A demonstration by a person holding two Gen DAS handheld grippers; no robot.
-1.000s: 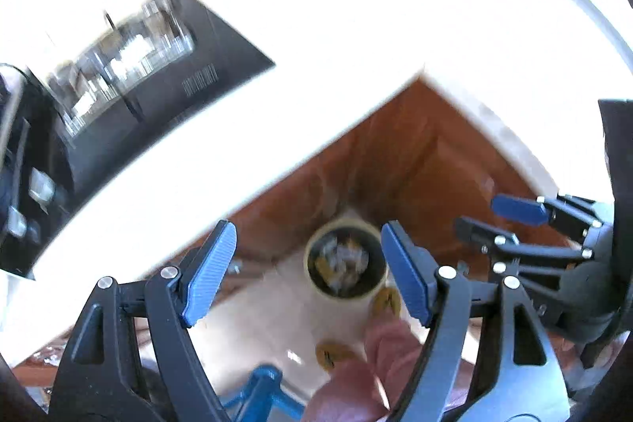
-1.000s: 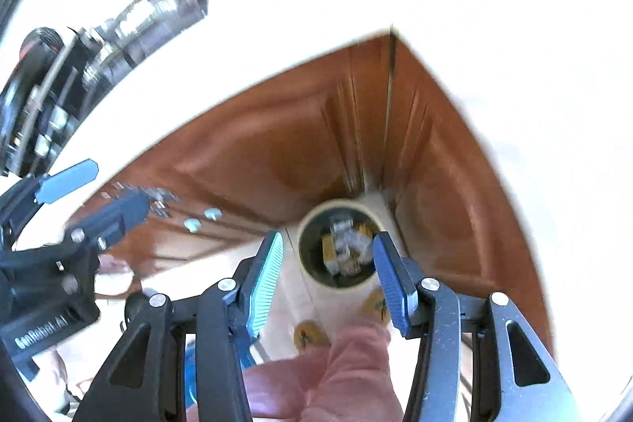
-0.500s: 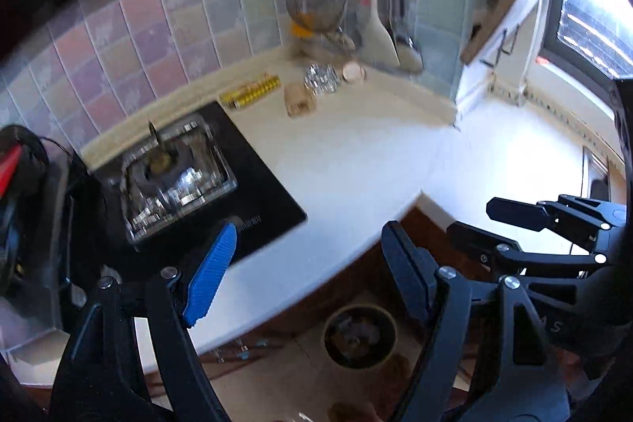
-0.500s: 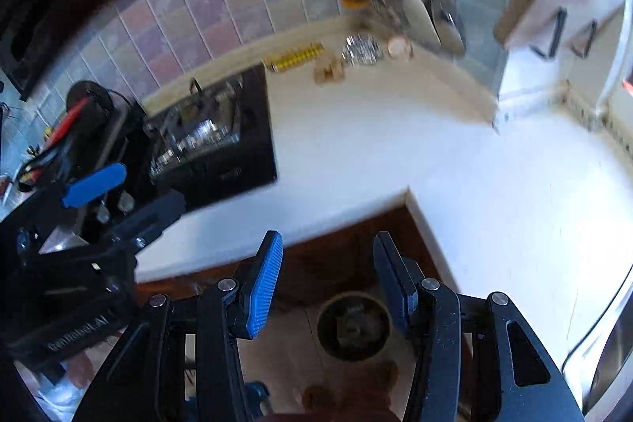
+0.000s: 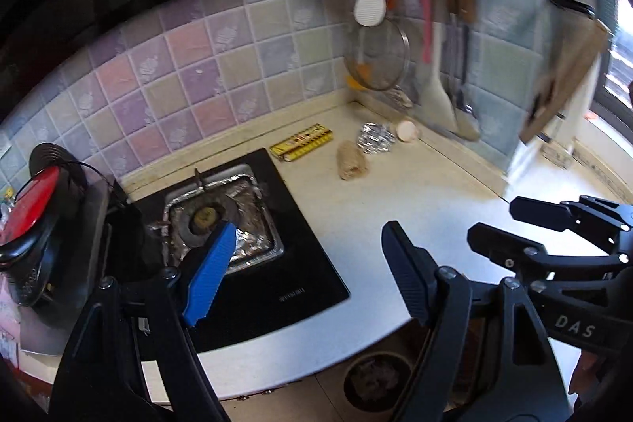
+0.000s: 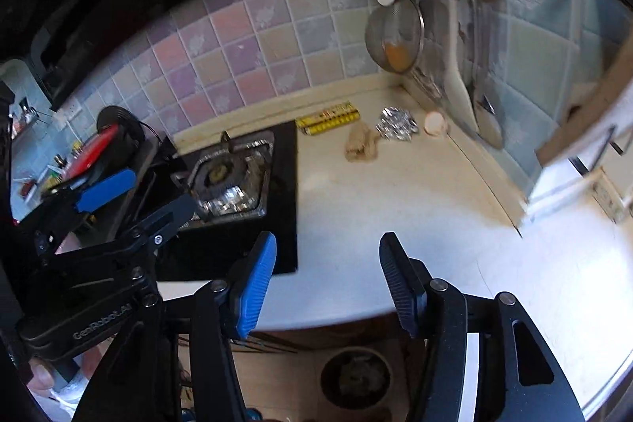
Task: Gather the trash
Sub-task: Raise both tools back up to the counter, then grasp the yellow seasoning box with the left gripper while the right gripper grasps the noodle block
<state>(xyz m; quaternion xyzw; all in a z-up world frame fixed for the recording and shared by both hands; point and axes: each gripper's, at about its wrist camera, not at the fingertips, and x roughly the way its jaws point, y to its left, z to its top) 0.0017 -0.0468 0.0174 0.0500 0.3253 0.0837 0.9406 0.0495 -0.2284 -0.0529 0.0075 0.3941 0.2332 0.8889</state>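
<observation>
Trash lies at the back of the pale counter (image 5: 415, 208): a yellow wrapper box (image 5: 301, 142), a crumpled brown paper (image 5: 351, 161), a foil ball (image 5: 375, 138) and an eggshell (image 5: 407, 131). The right wrist view shows the same foil ball (image 6: 395, 124) and brown paper (image 6: 361, 143). A round bin (image 6: 356, 378) with scraps inside stands on the floor below the counter edge. My left gripper (image 5: 308, 236) hangs open and empty above the counter's front edge. My right gripper (image 6: 328, 240) is beside it, its jaws opening with nothing between them.
A black gas hob (image 5: 221, 224) with a foil-lined burner sits left of the trash. A strainer (image 5: 376, 58), spatulas and a rice spoon hang over the back corner. A red-topped appliance (image 5: 27, 220) stands far left. A wooden board (image 5: 561, 86) hangs at right.
Both grippers have risen from just over the floor bin to above the counter, and the views tilted up onto the hob and wall. The right jaws stand wider apart.
</observation>
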